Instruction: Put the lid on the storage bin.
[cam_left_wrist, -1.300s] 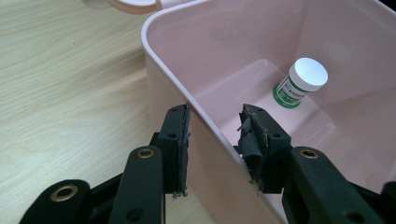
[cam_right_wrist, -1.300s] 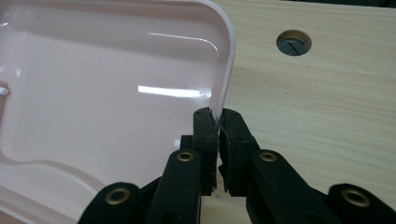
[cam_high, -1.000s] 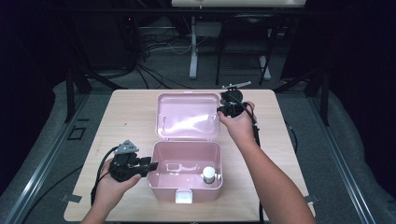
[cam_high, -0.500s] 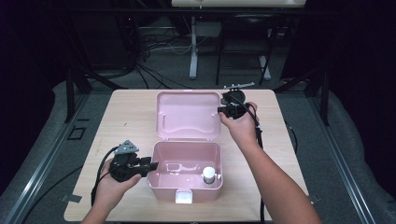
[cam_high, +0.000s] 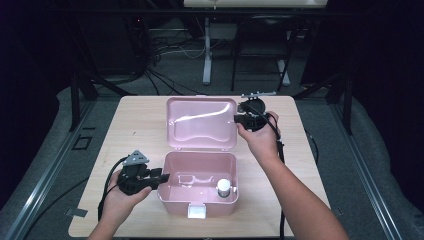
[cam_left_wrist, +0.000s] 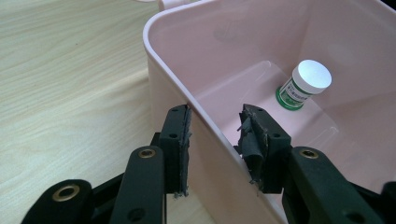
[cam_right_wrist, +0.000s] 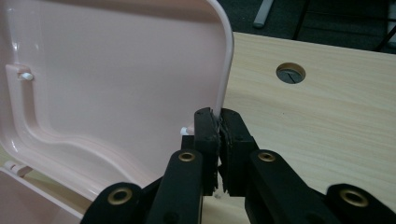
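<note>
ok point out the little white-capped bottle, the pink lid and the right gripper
bottle (cam_left_wrist: 306, 81), left gripper view, on its white cap
pink lid (cam_high: 200, 125), high view, on its inner face
right gripper (cam_right_wrist: 218, 125), right gripper view, between its fingertips, at the lid's edge

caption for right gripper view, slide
Right hand-held gripper pinches the pink lid's edge above the wooden table.

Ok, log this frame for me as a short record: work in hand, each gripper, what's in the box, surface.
work: closing the lid of an open pink plastic box
left gripper: jaws straddle the box's left wall, not pressing
right gripper: jaws pinched on the lid's right edge
contents: small white-capped bottle with green label, upright near the box's right end
surface: light wooden table
</note>
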